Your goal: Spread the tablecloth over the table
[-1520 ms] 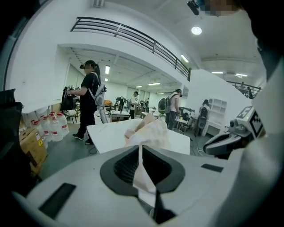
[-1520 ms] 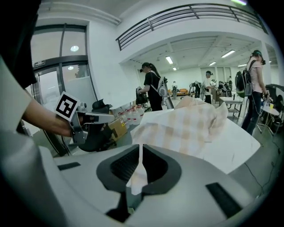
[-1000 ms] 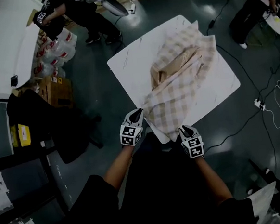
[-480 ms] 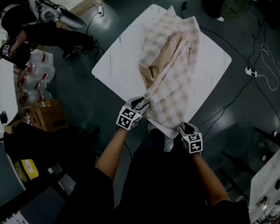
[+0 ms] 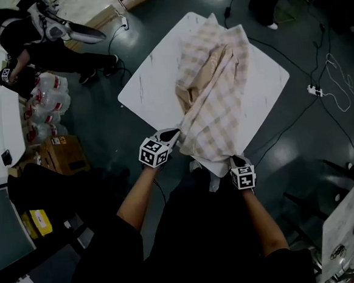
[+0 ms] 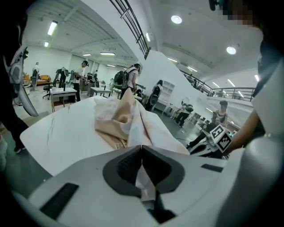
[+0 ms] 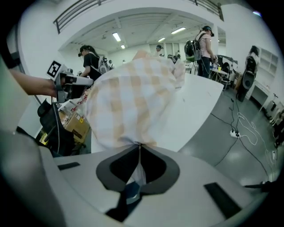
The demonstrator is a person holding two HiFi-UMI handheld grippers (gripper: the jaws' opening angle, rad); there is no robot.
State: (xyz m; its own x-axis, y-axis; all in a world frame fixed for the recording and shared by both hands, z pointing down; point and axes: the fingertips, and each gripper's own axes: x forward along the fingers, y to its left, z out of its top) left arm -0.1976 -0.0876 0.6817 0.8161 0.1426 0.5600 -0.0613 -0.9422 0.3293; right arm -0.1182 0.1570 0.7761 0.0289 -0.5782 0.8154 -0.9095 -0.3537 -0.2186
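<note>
A beige-and-white checked tablecloth lies bunched in a long ridge across the white square table, its near end hanging over the near corner. My left gripper is shut on the cloth's near left edge. In the left gripper view the fabric runs out from between the closed jaws of that gripper. My right gripper is at the near right corner of the cloth. Its jaws are closing, with the checked fabric pinched between the pads of the gripper.
A person bends over packs of bottles at the upper left, next to a cardboard box. Cables and a power strip lie on the floor to the right of the table. Other people stand far off.
Both grippers came up to the cloth's near edge and took hold of it. The left one has since shifted a little leftward with its corner of the cloth.
</note>
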